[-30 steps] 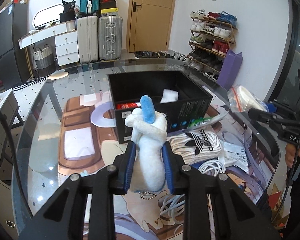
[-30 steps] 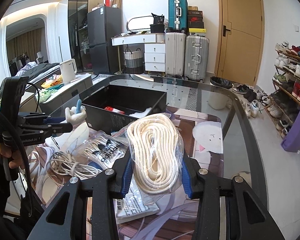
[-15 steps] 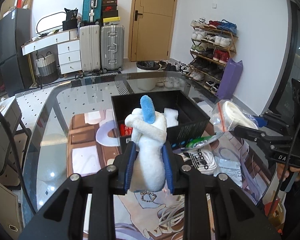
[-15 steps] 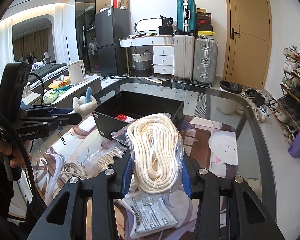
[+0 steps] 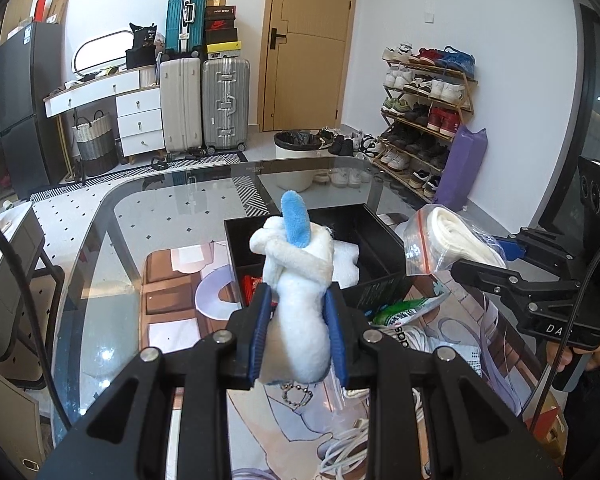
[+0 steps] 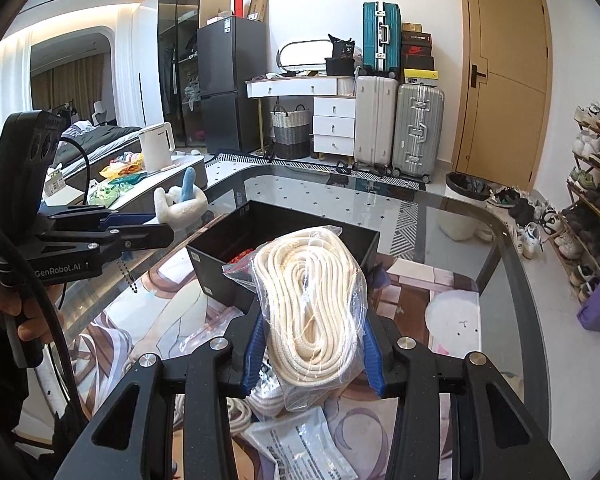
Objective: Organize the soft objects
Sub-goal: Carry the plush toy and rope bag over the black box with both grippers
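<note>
My left gripper (image 5: 298, 322) is shut on a white plush toy (image 5: 300, 280) with a blue ear and a bead chain, held above the table in front of the black box (image 5: 380, 280). The right wrist view shows the same toy (image 6: 180, 202) off to the left. A clear bag of cream rope (image 6: 312, 308) is pinched in my right gripper (image 6: 312, 354), lifted just short of the black box (image 6: 280, 240). From the left wrist view that bag (image 5: 448, 242) hangs at the right, near the box's right wall. Inside the box lie a red item (image 5: 250, 282) and white foam (image 5: 346, 260).
The glass table (image 5: 140, 216) carries a printed mat, a green-and-white packet (image 5: 404, 310), a white cable (image 5: 348, 452) and a printed plastic bag (image 6: 304, 444). A person's hands hold both gripper handles. Suitcases, drawers, a shoe rack and a door stand beyond.
Both grippers rose and moved toward the black box with their loads. The rope bag came up off the pile and now sits closer to the box's near wall.
</note>
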